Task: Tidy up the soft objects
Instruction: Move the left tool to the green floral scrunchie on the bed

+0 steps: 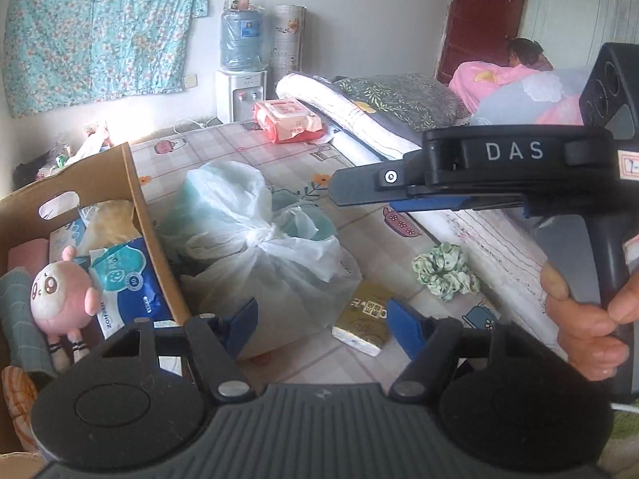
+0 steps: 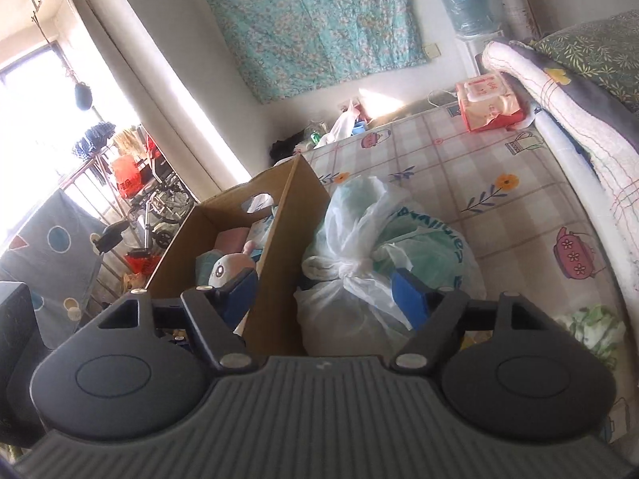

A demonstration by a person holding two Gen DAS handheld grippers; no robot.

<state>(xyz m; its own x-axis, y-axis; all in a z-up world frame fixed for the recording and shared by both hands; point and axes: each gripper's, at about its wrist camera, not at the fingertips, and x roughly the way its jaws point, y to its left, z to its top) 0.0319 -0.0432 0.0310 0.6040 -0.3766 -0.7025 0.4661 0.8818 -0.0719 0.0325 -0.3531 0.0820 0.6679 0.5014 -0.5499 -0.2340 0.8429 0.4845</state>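
A cardboard box (image 1: 137,199) stands on the bed at the left and holds a pink plush toy (image 1: 62,291), a blue tissue pack (image 1: 127,283) and folded cloths. A knotted white plastic bag (image 1: 263,239) lies beside the box. A green scrunchie (image 1: 445,269) and a gold packet (image 1: 365,317) lie on the sheet. My left gripper (image 1: 321,325) is open and empty, low over the bag. My right gripper (image 2: 323,293) is open and empty above the box wall (image 2: 279,215) and the bag (image 2: 371,255); its body crosses the left wrist view (image 1: 499,167).
A pink wet-wipe pack (image 1: 285,119) lies further back on the bed. Rolled quilts and pillows (image 1: 379,115) line the right side. A water dispenser (image 1: 239,92) stands by the wall. A person in pink (image 1: 499,72) is at the far right.
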